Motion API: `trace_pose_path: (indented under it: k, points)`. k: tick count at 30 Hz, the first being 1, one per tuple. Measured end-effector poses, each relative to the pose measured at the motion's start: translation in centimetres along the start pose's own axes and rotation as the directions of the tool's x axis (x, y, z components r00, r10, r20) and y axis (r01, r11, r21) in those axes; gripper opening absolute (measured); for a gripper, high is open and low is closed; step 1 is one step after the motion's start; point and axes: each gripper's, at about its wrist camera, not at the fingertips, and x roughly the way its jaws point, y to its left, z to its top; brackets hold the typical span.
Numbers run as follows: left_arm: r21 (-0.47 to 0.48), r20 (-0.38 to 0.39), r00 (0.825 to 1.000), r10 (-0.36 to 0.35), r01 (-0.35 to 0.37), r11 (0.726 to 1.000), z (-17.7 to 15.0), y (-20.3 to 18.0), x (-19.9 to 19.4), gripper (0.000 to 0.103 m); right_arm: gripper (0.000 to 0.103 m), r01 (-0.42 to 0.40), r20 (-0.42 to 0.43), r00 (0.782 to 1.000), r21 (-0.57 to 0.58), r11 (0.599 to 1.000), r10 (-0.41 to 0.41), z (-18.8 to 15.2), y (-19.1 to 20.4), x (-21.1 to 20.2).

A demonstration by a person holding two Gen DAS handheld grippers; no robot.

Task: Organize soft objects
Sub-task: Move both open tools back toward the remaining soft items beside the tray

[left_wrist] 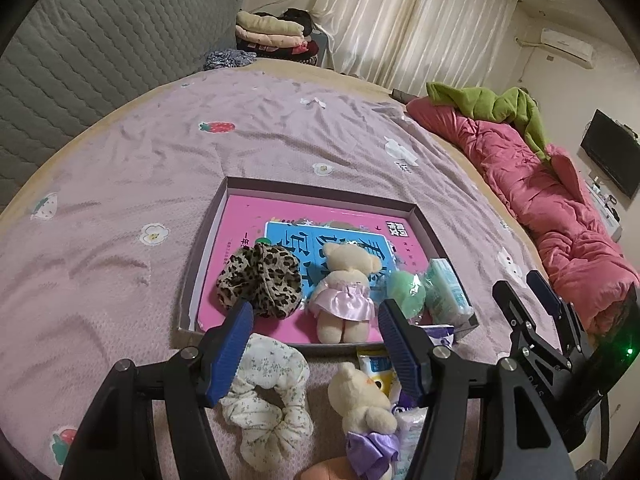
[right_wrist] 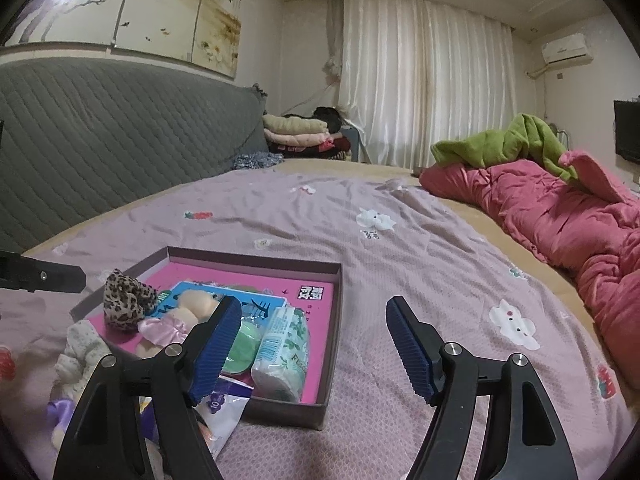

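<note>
Pink quilt (right_wrist: 560, 216) under green blanket (right_wrist: 508, 140), white curtains (right_wrist: 424, 76), folded clothes (right_wrist: 296, 132), air conditioner (right_wrist: 566, 52)

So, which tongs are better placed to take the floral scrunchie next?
Left. The left tongs are open above the floral scrunchie. The right tongs point beyond the box, probably farther from it.

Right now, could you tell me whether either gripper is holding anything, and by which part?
Nothing is held: the left gripper and right gripper both stand open and empty.

leopard scrunchie (left_wrist: 260, 280), pink-skirt bear (left_wrist: 346, 284), floral wht scrunchie (left_wrist: 268, 396), lilac sheet (left_wrist: 160, 160)
</note>
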Motion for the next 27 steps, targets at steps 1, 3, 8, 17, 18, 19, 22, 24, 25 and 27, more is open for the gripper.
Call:
trace_pose_path:
  k: [1,3,8,17,18,19,22,24,25,27]
  points:
    - [0.002,0.0,1.0,0.0,0.0,1.0,0.0,0.0,-0.1,0.065,0.076,0.001,0.002,1.0,0.0,1.0,-0.001,0.0,0.0,-0.2]
    - [0.003,0.002,1.0,0.002,-0.002,1.0,-0.1,0.1,-0.3,0.065,0.076,0.0,0.008,1.0,-0.001,1.0,0.0,0.0,0.0,-0.7]
    - [-0.007,0.009,1.0,0.01,-0.01,1.0,-0.1,0.8,-1.0,0.065,0.076,-0.001,0.029,1.0,0.012,1.0,0.001,0.1,0.0,-2.3]
    - [-0.008,0.013,1.0,0.015,-0.015,1.0,-0.7,2.0,-3.2,0.065,0.076,0.001,0.021,1.0,0.026,1.0,-0.001,-0.1,0.5,-4.5]
    - [-0.008,0.015,1.0,0.012,-0.012,1.0,-0.8,2.0,-3.6,0.065,0.076,-0.001,0.016,1.0,0.029,1.0,0.001,-0.1,0.7,-4.8]
    - [-0.009,0.016,1.0,0.01,-0.009,1.0,-0.8,2.0,-3.8,0.065,0.076,-0.002,0.01,1.0,0.035,0.999,0.002,-0.2,0.7,-4.9]
    - [-0.013,0.02,1.0,0.001,-0.001,1.0,-0.9,1.9,-4.4,0.065,0.076,-0.007,-0.002,1.0,0.063,0.998,0.007,-0.3,0.5,-5.7]
    - [-0.006,0.021,1.0,-0.002,0.002,1.0,-1.0,1.6,-4.7,0.065,0.076,-0.012,-0.012,1.0,0.071,0.997,0.013,-0.6,0.6,-6.3]
    - [-0.002,0.021,1.0,-0.006,0.006,1.0,-1.1,1.4,-4.8,0.065,0.076,-0.011,-0.016,1.0,0.068,0.998,0.012,-0.7,0.7,-6.6]
    - [0.002,0.019,1.0,-0.009,0.009,1.0,-1.2,1.2,-4.9,0.065,0.076,-0.013,-0.024,1.0,0.063,0.998,0.015,-0.9,1.0,-7.1]
